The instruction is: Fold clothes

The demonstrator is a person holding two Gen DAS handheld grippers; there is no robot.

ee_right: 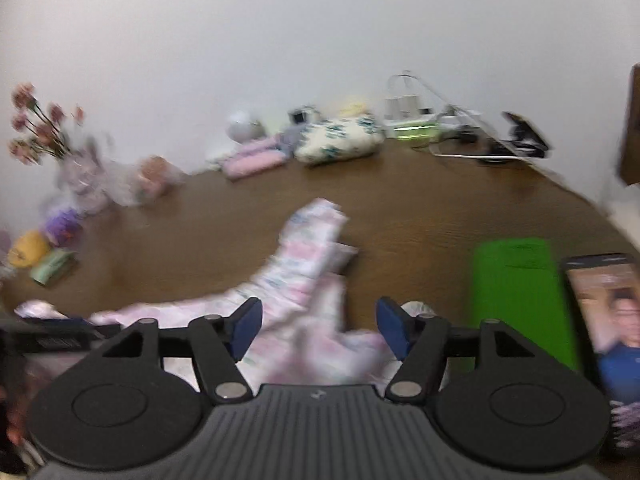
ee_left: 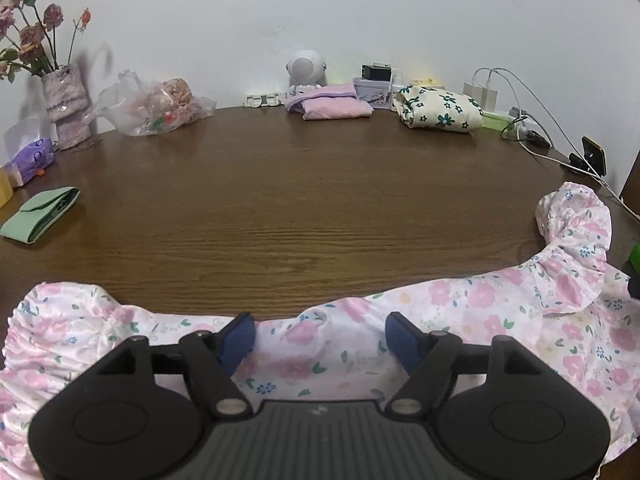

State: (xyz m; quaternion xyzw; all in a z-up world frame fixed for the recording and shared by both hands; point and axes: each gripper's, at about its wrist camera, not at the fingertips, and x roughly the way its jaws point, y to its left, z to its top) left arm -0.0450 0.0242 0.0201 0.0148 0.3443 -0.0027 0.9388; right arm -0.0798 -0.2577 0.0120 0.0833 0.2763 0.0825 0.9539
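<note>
Floral garment (ee_left: pixel 480 304) btwn open left tongs (ee_left: pixel 320 340)

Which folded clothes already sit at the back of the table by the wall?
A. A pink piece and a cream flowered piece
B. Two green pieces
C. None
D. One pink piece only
A: the left wrist view shows a folded pink piece and a cream flowered piece near the wall.

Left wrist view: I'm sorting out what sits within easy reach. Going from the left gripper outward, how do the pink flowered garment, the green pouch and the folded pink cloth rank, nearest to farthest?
1. Pink flowered garment: right under the open left gripper, along the table's near edge.
2. Green pouch: midway back, far left.
3. Folded pink cloth: at the back, by the wall.
</note>
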